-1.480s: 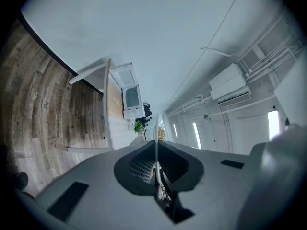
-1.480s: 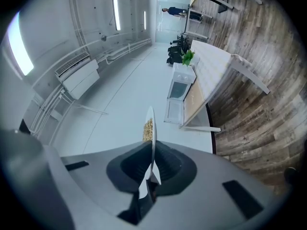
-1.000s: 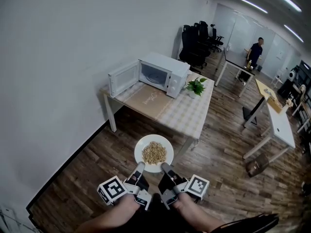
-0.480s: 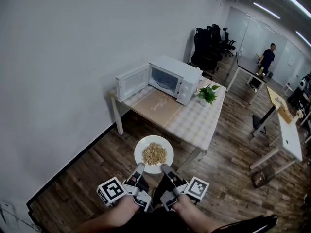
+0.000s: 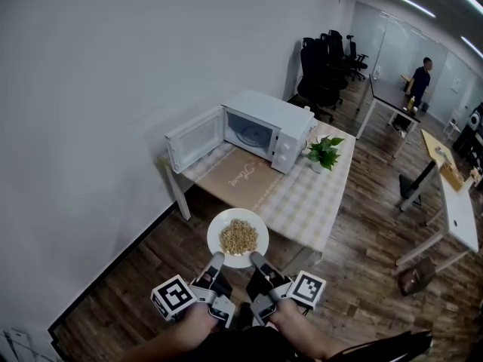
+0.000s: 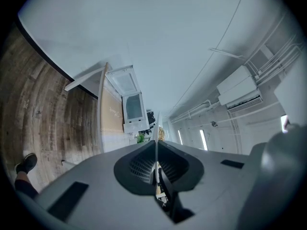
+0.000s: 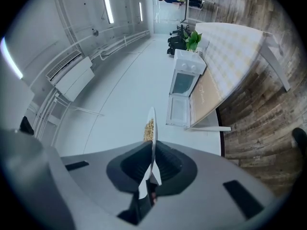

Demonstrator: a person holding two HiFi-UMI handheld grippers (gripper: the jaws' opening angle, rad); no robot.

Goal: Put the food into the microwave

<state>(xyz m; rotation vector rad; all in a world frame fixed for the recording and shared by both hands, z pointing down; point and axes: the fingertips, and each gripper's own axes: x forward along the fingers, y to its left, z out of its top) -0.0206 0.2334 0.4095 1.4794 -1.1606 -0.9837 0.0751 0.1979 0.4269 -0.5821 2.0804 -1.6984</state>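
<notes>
The food (image 5: 238, 237), a heap of small tan pieces, is sitting in the middle of a white plate (image 5: 215, 228) that is hanging in the air over the wooden floor (image 5: 136, 262), short of the table's near edge. Both grippers are sharing the load. The left gripper (image 5: 215, 261) is pinching the plate's near rim from the left, and in its own view its jaws are pressing together on the thin white edge (image 6: 156, 143). The right gripper (image 5: 256, 261) is doing the same just beside it, and its view is showing the rim (image 7: 152, 123) clamped edge-on, with the food (image 7: 149, 128) peeking over it.

Beyond the plate, the table (image 5: 302, 194) is standing against the wall, and the microwave (image 5: 264, 130) is resting on its far end with the door (image 5: 195, 138) swung wide to the left. A small potted plant (image 5: 323, 151) is standing just beside the microwave's right side. The cavity seems empty, though at this range it is too small to be sure.

By my reading, the carrying step is in hand. The plate is gripped and level, the oven is already open, and the two are well apart. The next move is calling for a walk up to the table, with both grippers travelling together so the plate is not tilting or twisting between them. Then comes a level pass over the tabletop, clear of the open door, and into the cavity.
</notes>
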